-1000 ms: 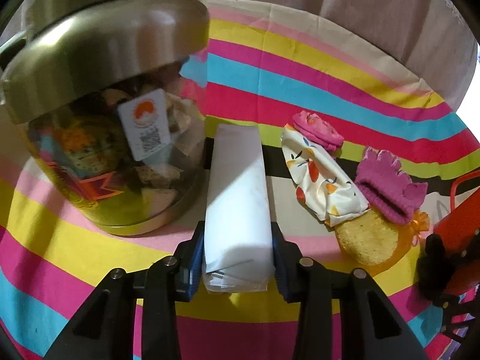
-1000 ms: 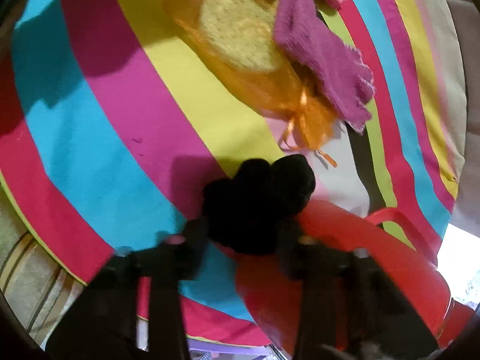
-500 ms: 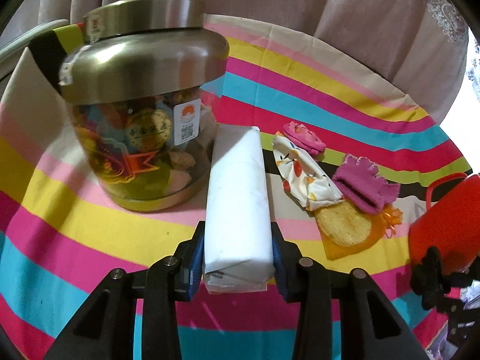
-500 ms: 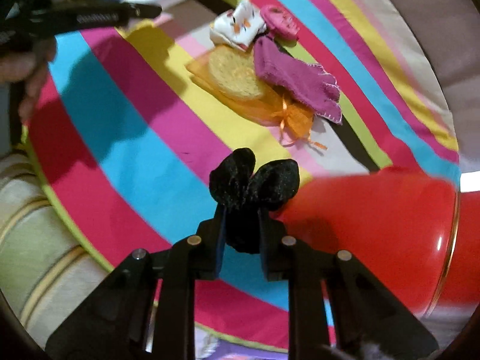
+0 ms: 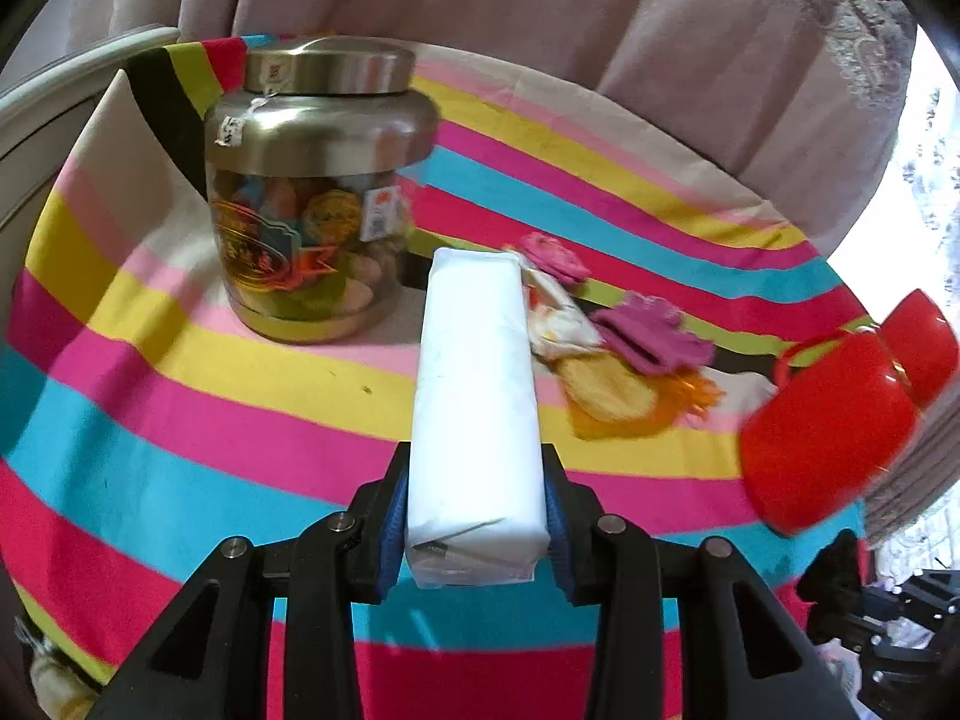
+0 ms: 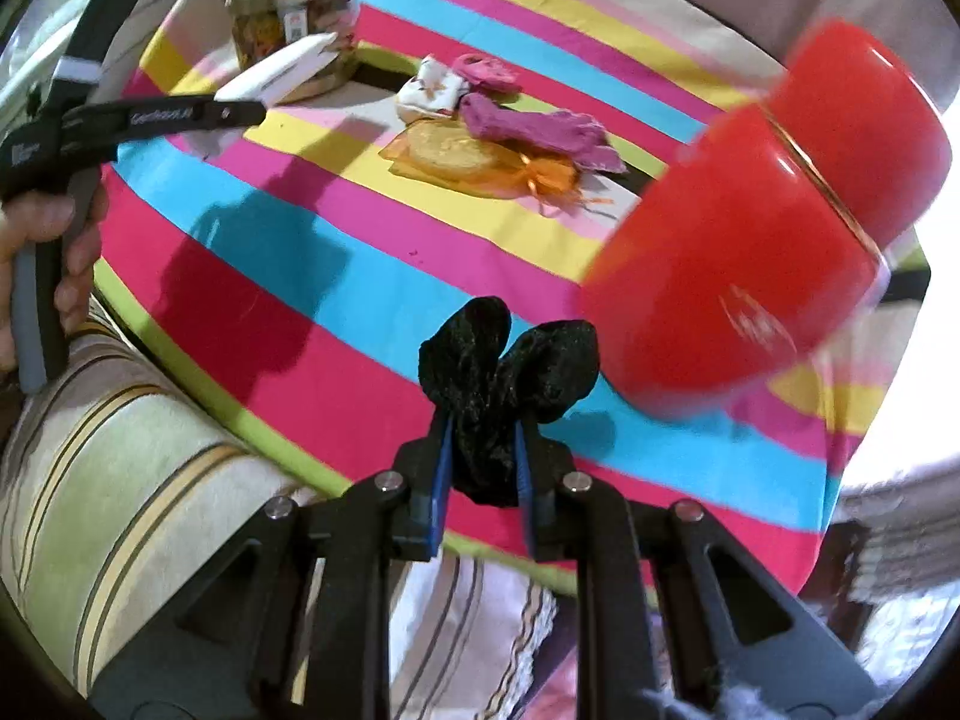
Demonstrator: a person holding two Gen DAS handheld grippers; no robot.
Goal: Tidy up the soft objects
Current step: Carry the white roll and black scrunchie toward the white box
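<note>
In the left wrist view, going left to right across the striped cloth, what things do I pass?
Glass jar → white packet held in the left gripper → purple glove → red pot.

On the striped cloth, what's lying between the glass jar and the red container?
In the right wrist view, a floral cloth, pink items and an orange mesh pouch lie between the jar and red container.
</note>
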